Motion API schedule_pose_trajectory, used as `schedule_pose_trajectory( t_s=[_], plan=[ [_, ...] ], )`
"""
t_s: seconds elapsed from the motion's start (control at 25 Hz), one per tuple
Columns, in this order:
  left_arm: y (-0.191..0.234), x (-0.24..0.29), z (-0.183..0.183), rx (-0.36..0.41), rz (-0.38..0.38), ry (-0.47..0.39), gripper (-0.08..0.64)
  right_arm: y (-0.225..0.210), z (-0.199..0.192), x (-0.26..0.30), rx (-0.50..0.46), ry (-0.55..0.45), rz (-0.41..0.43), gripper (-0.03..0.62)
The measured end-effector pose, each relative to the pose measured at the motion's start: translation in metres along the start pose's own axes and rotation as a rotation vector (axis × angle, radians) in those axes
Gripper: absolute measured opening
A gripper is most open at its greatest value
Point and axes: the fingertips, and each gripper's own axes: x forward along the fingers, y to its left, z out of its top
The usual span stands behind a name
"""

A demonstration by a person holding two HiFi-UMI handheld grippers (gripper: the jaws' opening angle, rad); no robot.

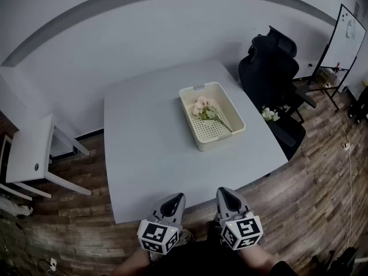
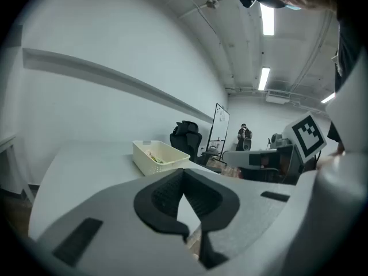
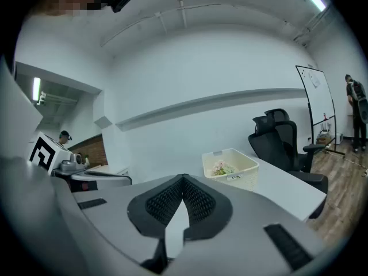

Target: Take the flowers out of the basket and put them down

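In the head view, the basket [image 1: 202,143] is seen on the grey table [image 1: 144,148], well ahead of both tools, with its long axis running away from the person and its near end swung a little to the right. The flowers [image 1: 205,110] lie inside it along that same axis, blossoms at the far end and the stem trailing toward the near right corner. The left gripper [image 1: 174,200] and the right gripper [image 1: 227,195] are held side by side at the table's near edge, well apart from the basket. The right one is judged slightly nearer, and the stem end is turned toward its side. In the left gripper view, the pads are seen closed tip to tip with nothing between them. The basket [image 2: 150,161] stands ahead, just left of the closed tip, and only a hint of the flowers [image 2: 156,158] shows over the rim. In the right gripper view, the jaws are likewise pressed together and empty. The basket [image 3: 240,177] is seen ahead and to the right of the tip, with the pink blossoms [image 3: 221,167] showing inside, so a forward reach with opened jaws is called for.
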Motion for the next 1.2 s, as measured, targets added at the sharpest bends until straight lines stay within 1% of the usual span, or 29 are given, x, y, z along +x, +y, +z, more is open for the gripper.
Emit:
schedule_pose_trajectory(
  t_s=[0.16,0.4,0.72,0.88,1.2],
  plan=[
    [-0.001,0.000,-0.001,-0.001,0.000,0.000,0.006,0.000,-0.001,0.000,0.003,0.000,0.004,0.021],
    [0.000,-0.001,-0.001,-0.004,-0.003,0.000,0.006,0.003,0.001,0.002,0.043,-0.013,0.024,0.021],
    [0.003,-0.004,0.000,-0.005,0.000,-0.001,0.006,0.006,0.001,0.005,0.036,-0.005,0.040,0.021],
    [0.005,-0.006,0.001,-0.005,0.004,-0.009,0.006,0.010,0.002,0.006,0.015,-0.001,0.047,0.021],
    [0.010,-0.008,0.007,0.008,0.006,-0.023,0.006,0.011,0.007,0.010,-0.002,-0.007,0.044,0.021]
  ],
)
